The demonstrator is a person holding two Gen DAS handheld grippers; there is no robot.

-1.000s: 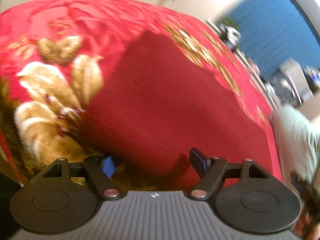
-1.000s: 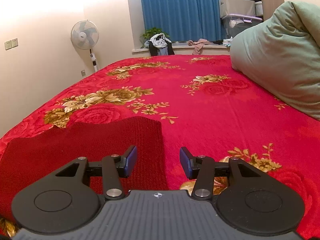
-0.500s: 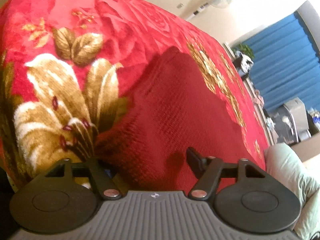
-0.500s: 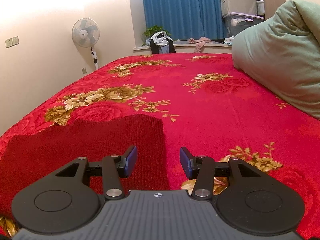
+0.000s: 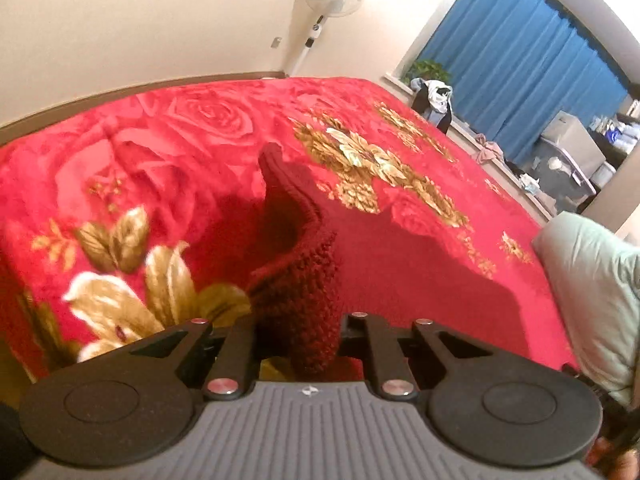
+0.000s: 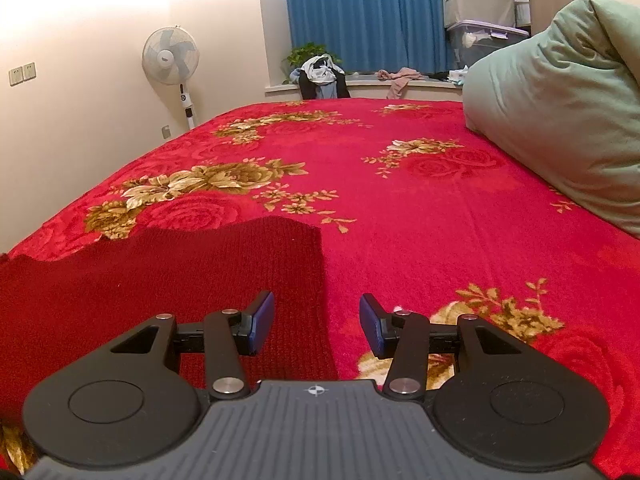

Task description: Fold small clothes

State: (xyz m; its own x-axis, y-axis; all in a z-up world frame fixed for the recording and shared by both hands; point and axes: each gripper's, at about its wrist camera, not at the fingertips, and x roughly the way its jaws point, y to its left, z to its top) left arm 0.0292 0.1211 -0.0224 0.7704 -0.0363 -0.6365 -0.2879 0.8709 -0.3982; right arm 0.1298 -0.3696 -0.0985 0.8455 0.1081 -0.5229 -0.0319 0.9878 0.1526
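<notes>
Left gripper (image 5: pixel 298 332) is pinching the knit (image 5: pixel 296 280) at lower centre, seemingly by a corner; right gripper (image 6: pixel 316 328) is hanging released. Lifting evenly should be avoiding bunching.

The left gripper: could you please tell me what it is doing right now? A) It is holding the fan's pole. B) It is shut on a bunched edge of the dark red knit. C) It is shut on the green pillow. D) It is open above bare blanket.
B: in the left wrist view the left gripper has its jaws closed on a raised fold of the knit, which lifts off the blanket.
</notes>
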